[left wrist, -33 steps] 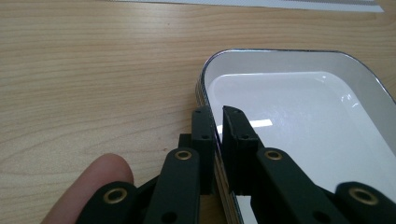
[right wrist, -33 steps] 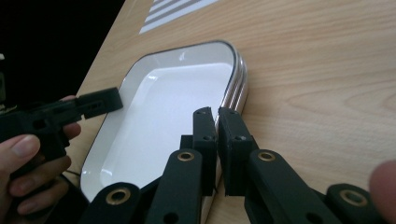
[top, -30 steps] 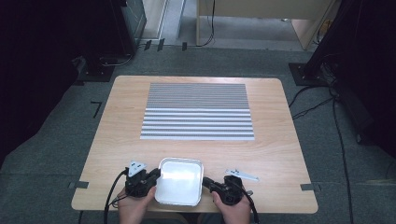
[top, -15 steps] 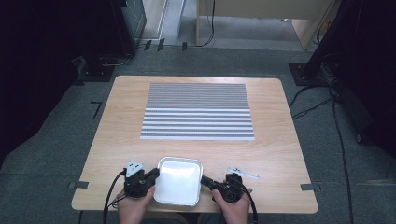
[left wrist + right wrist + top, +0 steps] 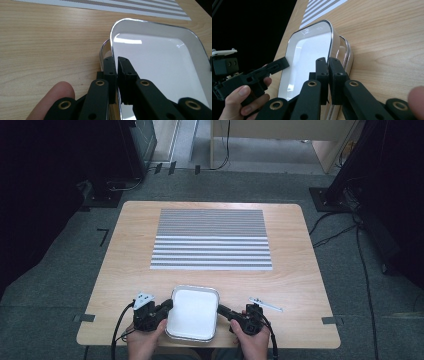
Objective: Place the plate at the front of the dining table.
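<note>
A white rectangular tray (image 5: pixel 194 314) with a shiny metal rim sits at the table's near edge, between my two grippers. My left gripper (image 5: pixel 169 305) is shut on the tray's left rim; in the left gripper view (image 5: pixel 116 61) the thin wall (image 5: pixel 111 42) runs between the jaws. My right gripper (image 5: pixel 221 309) is shut on the right rim, shown close up in the right gripper view (image 5: pixel 327 61). A wire handle (image 5: pixel 347 51) runs below that rim. The inside of the tray (image 5: pixel 160 62) is bare. I cannot tell whether the tray rests on the wood or is slightly raised.
A grey-and-white striped mat (image 5: pixel 212 240) covers the middle and far part of the wooden table (image 5: pixel 305 270). The table's near edge lies just under the person's hands (image 5: pixel 145 342). Cables trail on the carpet to the right (image 5: pixel 365 265).
Almost nothing has changed: the tray and both grippers have shifted only slightly, and both grips on the rims have held.
</note>
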`<move>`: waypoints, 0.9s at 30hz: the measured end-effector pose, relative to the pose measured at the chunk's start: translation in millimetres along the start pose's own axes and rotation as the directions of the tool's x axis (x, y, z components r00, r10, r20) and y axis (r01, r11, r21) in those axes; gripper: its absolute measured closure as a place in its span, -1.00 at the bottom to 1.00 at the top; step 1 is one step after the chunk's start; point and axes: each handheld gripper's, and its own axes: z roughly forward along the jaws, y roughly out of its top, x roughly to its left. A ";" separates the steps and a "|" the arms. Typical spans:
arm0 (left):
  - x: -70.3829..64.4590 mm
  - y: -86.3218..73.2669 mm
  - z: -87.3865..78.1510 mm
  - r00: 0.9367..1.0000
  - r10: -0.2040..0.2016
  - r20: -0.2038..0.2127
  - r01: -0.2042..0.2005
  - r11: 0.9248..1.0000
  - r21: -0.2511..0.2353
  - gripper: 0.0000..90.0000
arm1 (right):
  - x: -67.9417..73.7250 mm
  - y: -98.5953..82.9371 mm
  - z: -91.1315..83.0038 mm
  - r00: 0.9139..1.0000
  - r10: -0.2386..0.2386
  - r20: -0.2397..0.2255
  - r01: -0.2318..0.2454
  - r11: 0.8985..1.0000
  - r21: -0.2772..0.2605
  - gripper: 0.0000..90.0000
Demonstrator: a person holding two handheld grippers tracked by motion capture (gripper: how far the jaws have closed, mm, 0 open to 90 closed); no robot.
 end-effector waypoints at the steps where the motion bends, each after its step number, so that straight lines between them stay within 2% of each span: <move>1: -0.4 -0.3 0.9 1.000 0.000 0.006 0.000 1.000 0.003 0.91 | 0.3 0.3 -0.3 1.000 -0.003 0.003 0.003 1.000 -0.004 0.96; 6: -1.0 0.1 1.3 1.000 0.002 0.012 -0.002 1.000 0.004 0.89 | 0.8 1.0 -1.5 1.000 -0.010 0.010 0.010 1.000 -0.013 0.96; 14: -0.6 1.0 1.8 1.000 0.008 -0.004 -0.008 1.000 0.013 0.93 | 4.4 2.3 -0.1 0.999 -0.043 0.028 0.044 0.999 -0.031 0.97; 19: -2.9 0.4 3.0 0.999 0.034 -0.039 -0.034 0.999 0.006 0.92 | 7.6 1.5 7.0 0.991 -0.098 0.088 0.101 0.994 -0.036 0.96; 20: -3.3 0.5 3.1 0.998 0.038 -0.046 -0.038 0.999 0.004 0.92 | 7.6 1.5 7.0 0.991 -0.098 0.088 0.101 0.994 -0.036 0.96; 23: -3.6 0.1 3.3 0.998 0.040 -0.050 -0.040 0.999 -0.001 0.91 | 8.8 0.6 10.7 0.986 -0.123 0.117 0.128 0.991 -0.036 0.95; 27: -7.5 -1.1 3.9 0.994 0.070 -0.078 -0.071 0.997 -0.008 0.87 | 9.8 -0.8 16.4 0.977 -0.156 0.149 0.164 0.986 -0.044 0.89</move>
